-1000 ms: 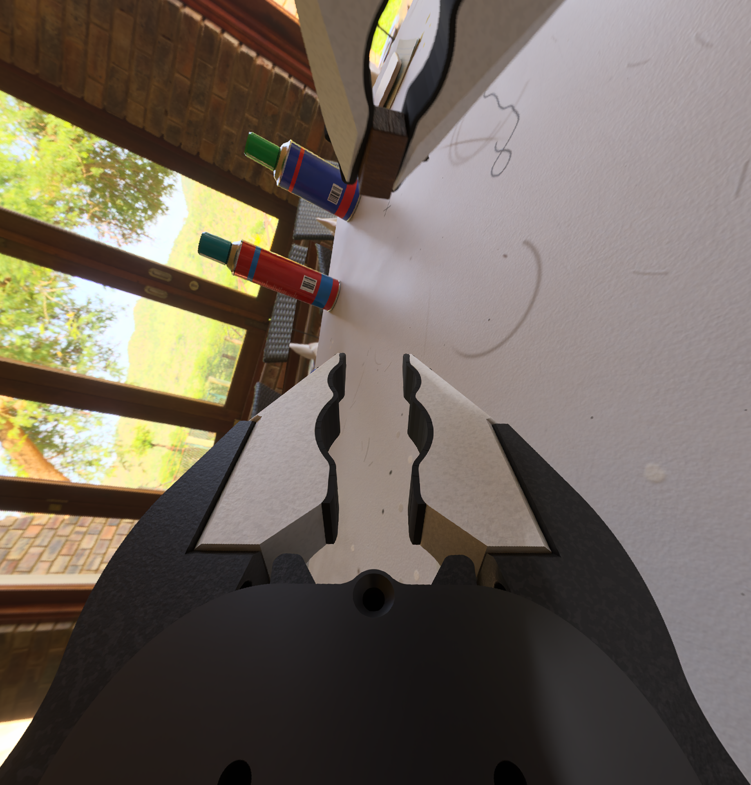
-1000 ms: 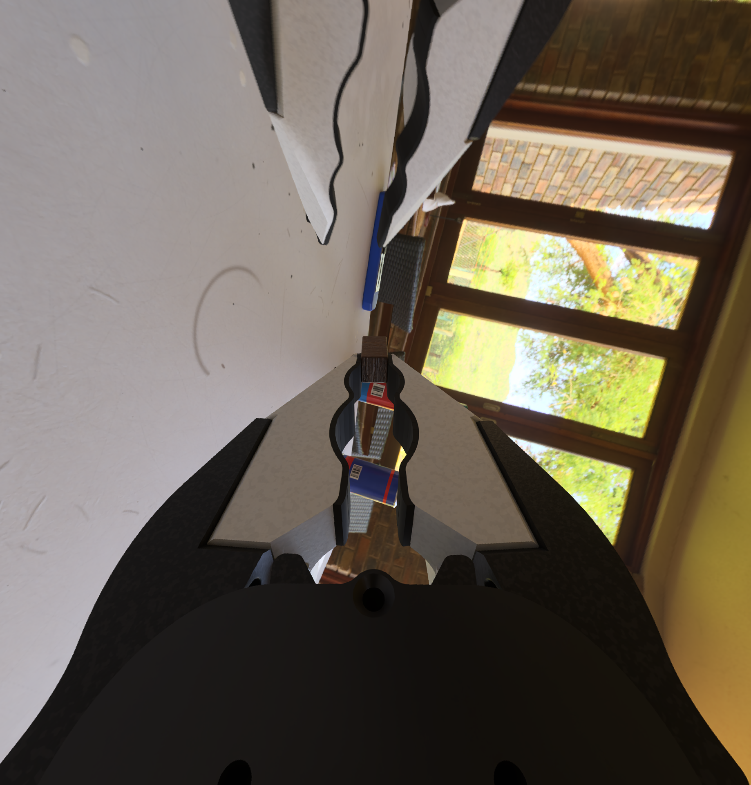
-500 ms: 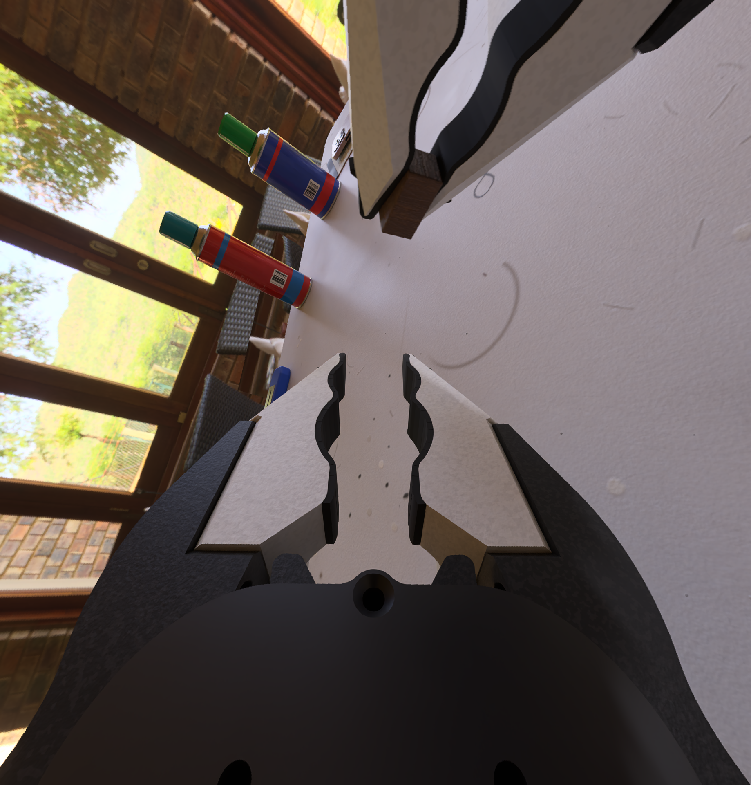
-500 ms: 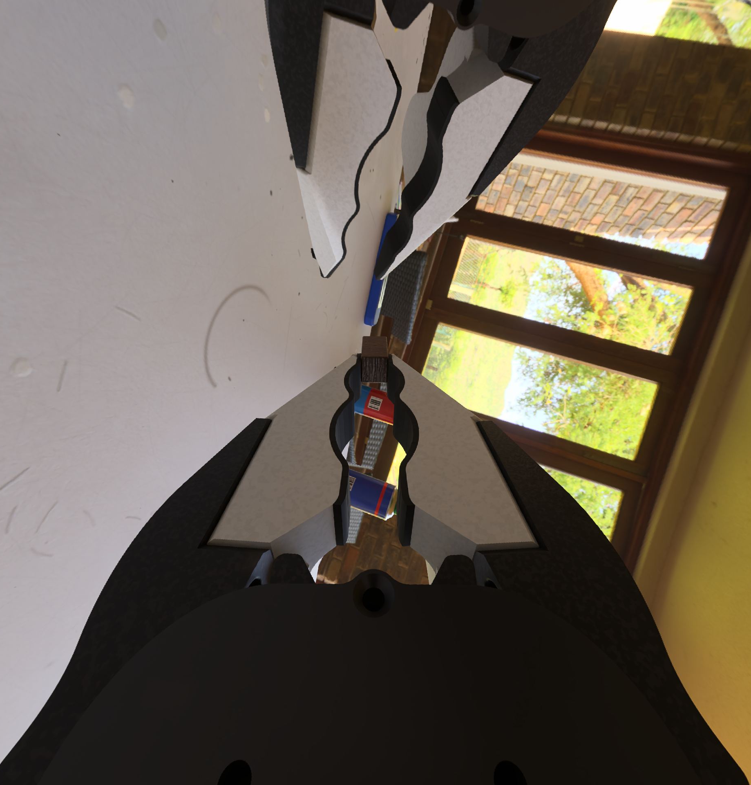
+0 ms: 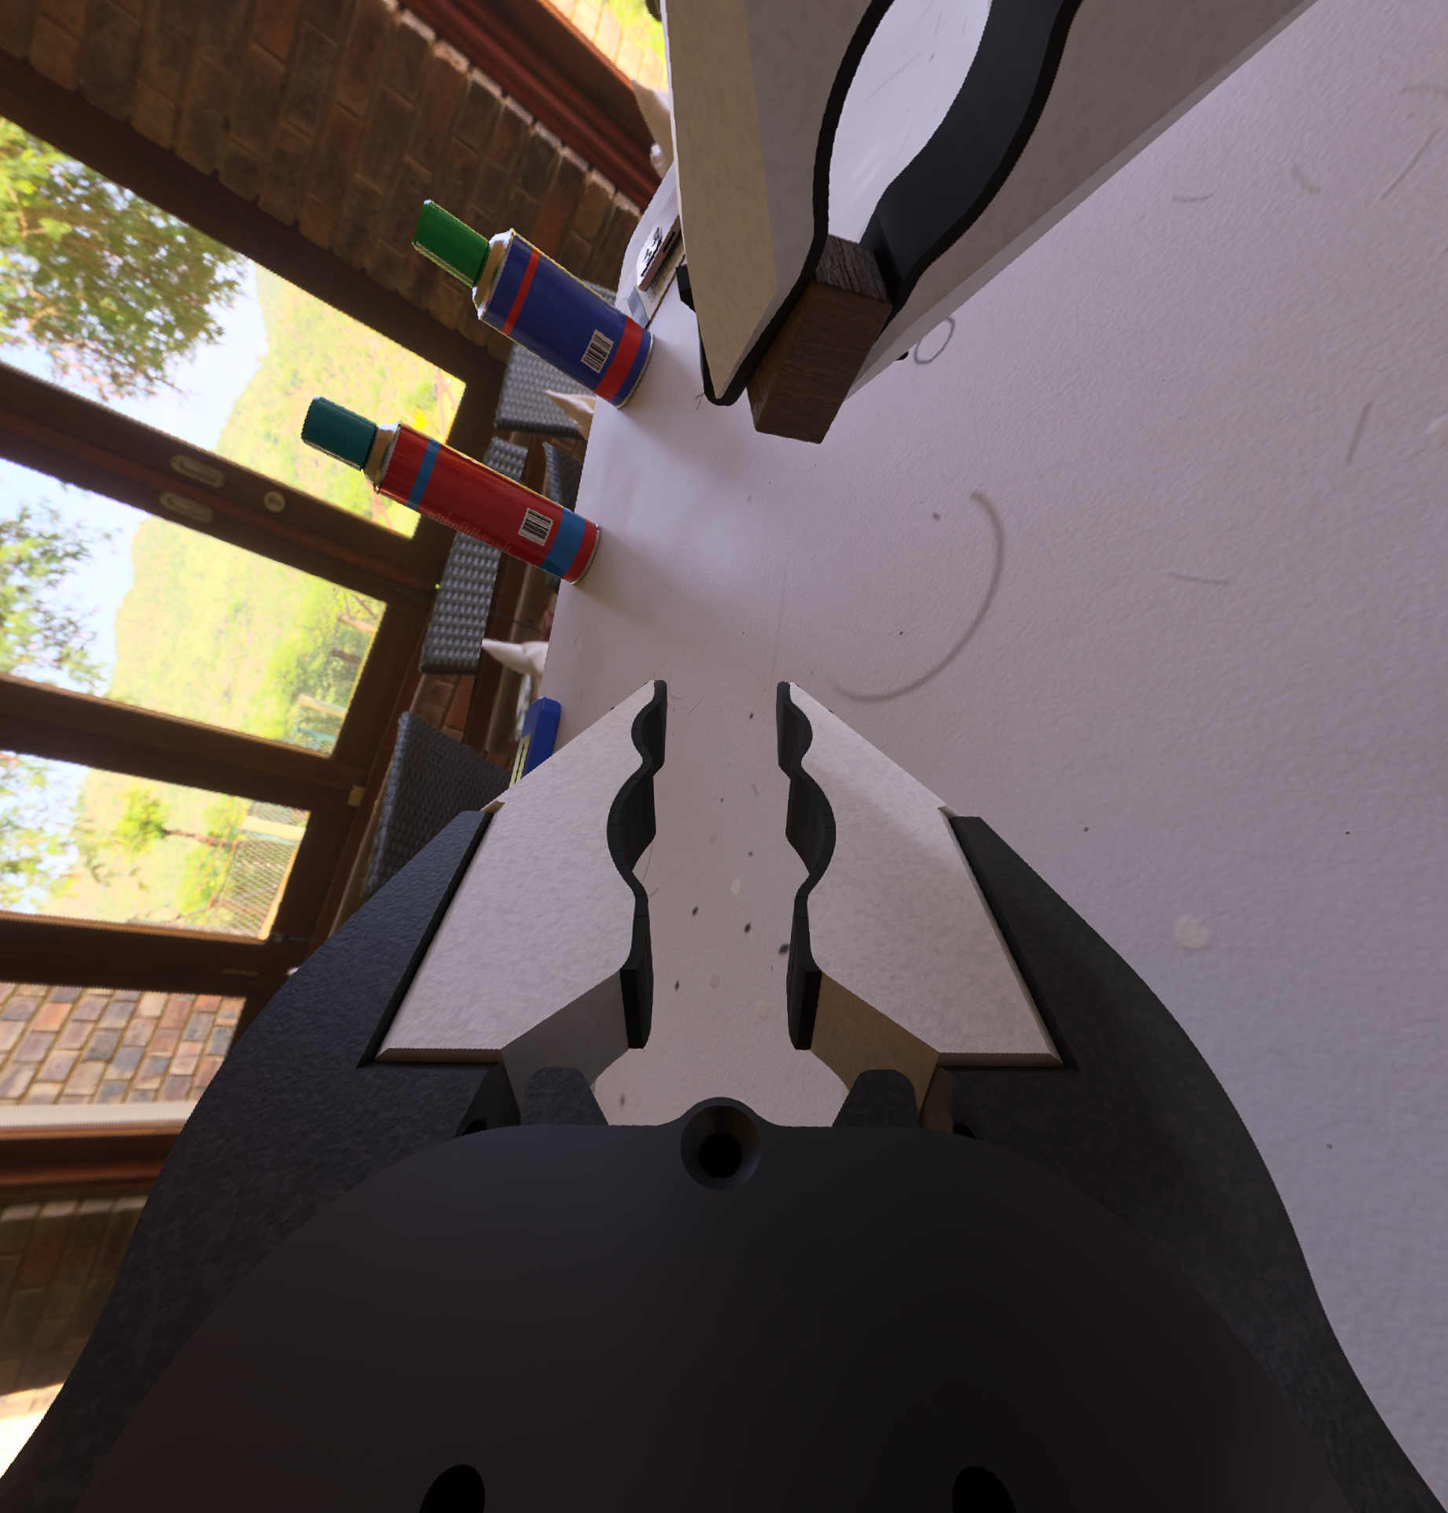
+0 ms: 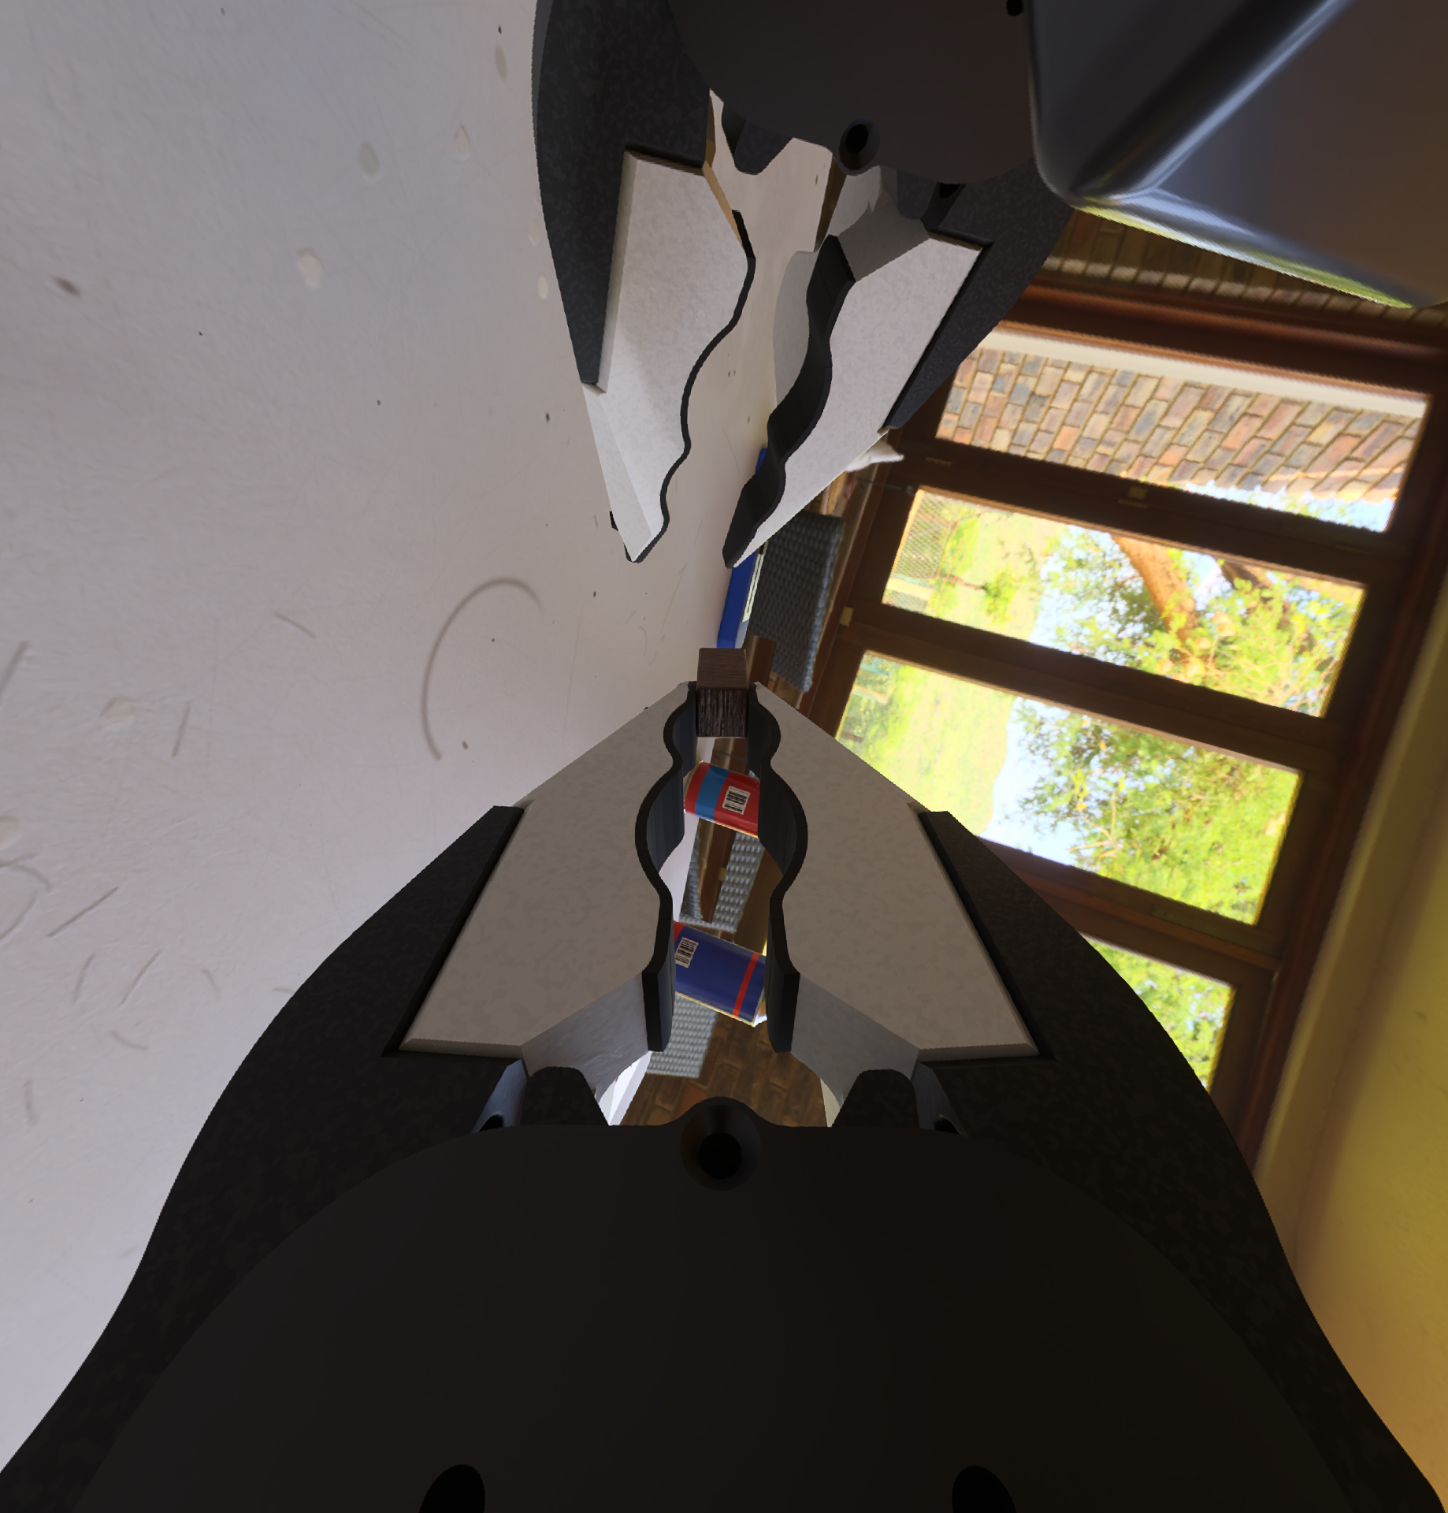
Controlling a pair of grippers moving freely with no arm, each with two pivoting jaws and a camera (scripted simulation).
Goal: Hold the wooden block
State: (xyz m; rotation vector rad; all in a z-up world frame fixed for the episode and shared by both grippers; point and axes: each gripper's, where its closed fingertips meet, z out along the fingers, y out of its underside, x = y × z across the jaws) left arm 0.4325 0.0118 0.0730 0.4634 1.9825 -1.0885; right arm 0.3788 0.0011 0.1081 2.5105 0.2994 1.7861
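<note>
Between the right gripper point(image 6: 722, 711) jaws, clamped only at their tips on the wooden block point(image 6: 721, 702) above the white desk point(image 5: 1195, 655), little purchase: could twist free if nudged by the left gripper point(image 5: 721, 696), jaws apart and empty.

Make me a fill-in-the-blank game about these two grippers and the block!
1. The right gripper pinches a ____ block.
2. The left gripper holds ____.
3. The blue can has a ____ cap.
4. Both cans stand on a ____ table.

Missing words: wooden; nothing; green; white
</note>
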